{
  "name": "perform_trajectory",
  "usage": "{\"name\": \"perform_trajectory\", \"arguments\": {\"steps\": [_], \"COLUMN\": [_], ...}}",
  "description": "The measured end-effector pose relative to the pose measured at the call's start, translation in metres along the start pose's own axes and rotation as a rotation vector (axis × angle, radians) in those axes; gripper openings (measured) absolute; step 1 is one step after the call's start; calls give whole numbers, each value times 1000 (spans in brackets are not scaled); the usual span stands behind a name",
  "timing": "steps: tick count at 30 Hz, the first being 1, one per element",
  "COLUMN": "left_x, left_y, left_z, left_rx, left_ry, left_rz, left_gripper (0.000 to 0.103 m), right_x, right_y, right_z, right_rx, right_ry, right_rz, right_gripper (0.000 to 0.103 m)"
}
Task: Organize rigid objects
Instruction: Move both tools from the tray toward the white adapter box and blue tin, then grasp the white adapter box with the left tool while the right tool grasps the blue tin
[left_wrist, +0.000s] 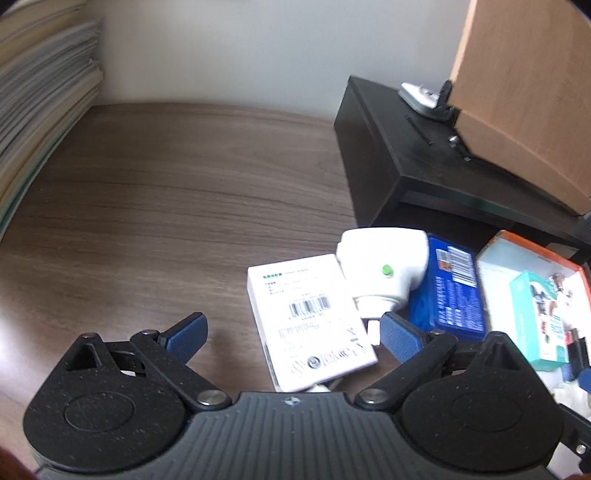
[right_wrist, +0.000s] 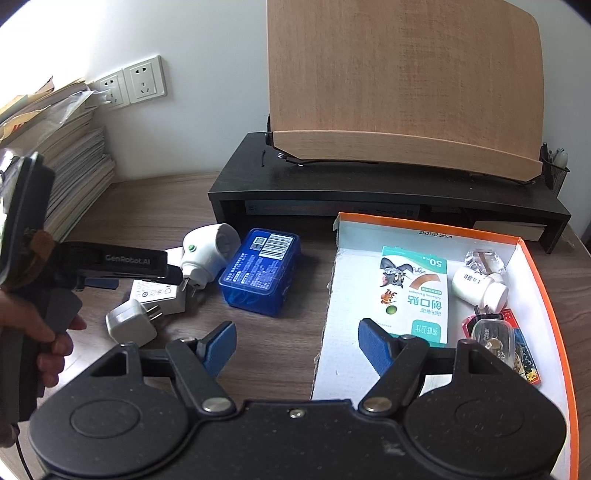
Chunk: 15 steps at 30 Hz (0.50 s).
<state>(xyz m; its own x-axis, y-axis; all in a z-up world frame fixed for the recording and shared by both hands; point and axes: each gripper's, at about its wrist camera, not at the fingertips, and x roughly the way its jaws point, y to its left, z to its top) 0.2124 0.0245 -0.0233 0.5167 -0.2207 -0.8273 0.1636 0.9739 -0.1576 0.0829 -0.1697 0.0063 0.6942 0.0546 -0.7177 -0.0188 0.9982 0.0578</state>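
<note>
Left claw (left_wrist: 291, 332) spread wide — above white box (left_wrist: 310, 321).

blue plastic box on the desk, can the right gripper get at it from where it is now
Probably yes: the right gripper is open and empty, the blue plastic box lies just ahead to its left, top uncovered, only the white round plug beside it.

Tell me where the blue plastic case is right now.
In the right wrist view the blue plastic case lies on the desk left of the orange-rimmed box, right beside the white round plug, in front of the black riser.
</note>
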Motion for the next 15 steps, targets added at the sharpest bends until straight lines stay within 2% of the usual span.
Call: {"name": "perform_trajectory", "arguments": {"steps": [2, 5, 9, 11, 13, 14, 15], "left_x": [7, 10, 7, 7, 6, 5, 3], "left_y": [5, 14, 30, 30, 26, 23, 23], "left_z": [3, 4, 6, 6, 3, 2, 1], "left_rx": [7, 44, 31, 62, 122, 140, 148], "left_ry": [16, 23, 9, -7, -33, -42, -52], "left_rz": [5, 56, 43, 41, 63, 67, 58], "left_gripper": [103, 103, 103, 97, 78, 73, 64], "right_x": [3, 6, 13, 18, 21, 23, 26], "right_y": [-1, -3, -4, -2, 2, 5, 7], "right_z": [1, 2, 4, 6, 9, 12, 14], "right_rx": [6, 17, 36, 41, 35, 31, 28], "right_ry": [2, 5, 13, 19, 21, 20, 22], "right_rz": [-8, -19, -25, -21, -16, -13, -10], "right_gripper": [86, 86, 86, 86, 86, 86, 86]}}
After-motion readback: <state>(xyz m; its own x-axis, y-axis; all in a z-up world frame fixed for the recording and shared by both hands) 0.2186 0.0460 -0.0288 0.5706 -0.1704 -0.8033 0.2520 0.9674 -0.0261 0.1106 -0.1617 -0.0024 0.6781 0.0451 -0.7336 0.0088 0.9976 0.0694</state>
